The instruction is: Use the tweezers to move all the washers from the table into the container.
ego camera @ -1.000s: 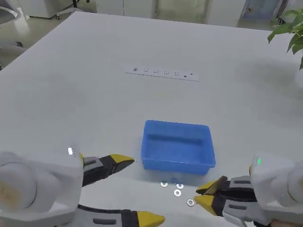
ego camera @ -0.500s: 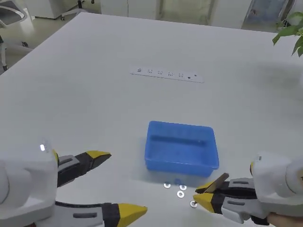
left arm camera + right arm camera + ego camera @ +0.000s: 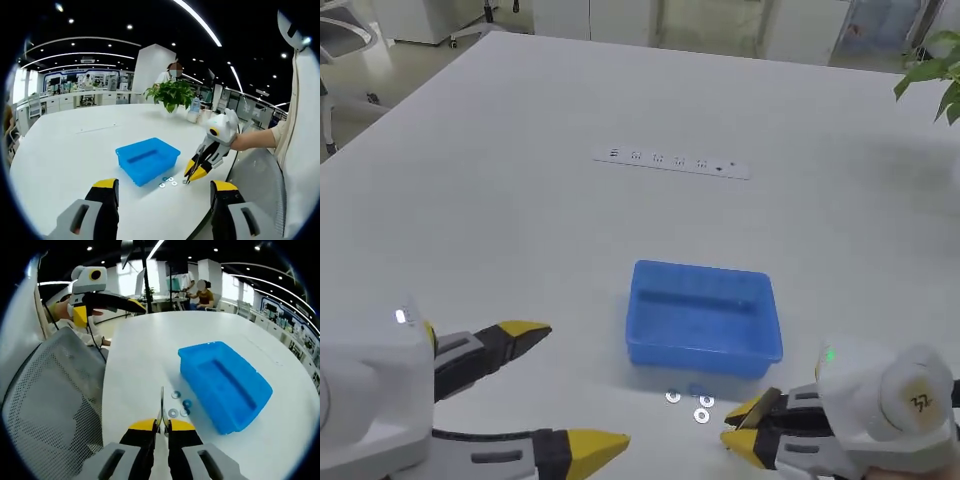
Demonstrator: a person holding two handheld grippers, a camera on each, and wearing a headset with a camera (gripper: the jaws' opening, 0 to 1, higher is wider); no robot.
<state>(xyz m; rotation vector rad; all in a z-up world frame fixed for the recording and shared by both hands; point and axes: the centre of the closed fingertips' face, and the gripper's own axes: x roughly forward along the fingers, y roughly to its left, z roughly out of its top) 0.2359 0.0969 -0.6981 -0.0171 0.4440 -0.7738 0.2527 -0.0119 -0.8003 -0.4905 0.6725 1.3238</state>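
Right gripper (image 3: 161,426), jaws pressed together on the tweezers (image 3: 162,405), whose tips point at the washers (image 3: 173,413). These lie flat in a small cluster on the table (image 3: 520,200), just beside the near wall of the blue container (image 3: 225,385). Left gripper (image 3: 572,385), jaws wide apart and empty, hangs well to the left. The washers are probably light, stiff and slick, so likely to skate. Each is best pinched across its ring — one tip through the hole.

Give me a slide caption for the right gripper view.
Right gripper holds tweezers, tips close to washers lying on the table beside the blue container.
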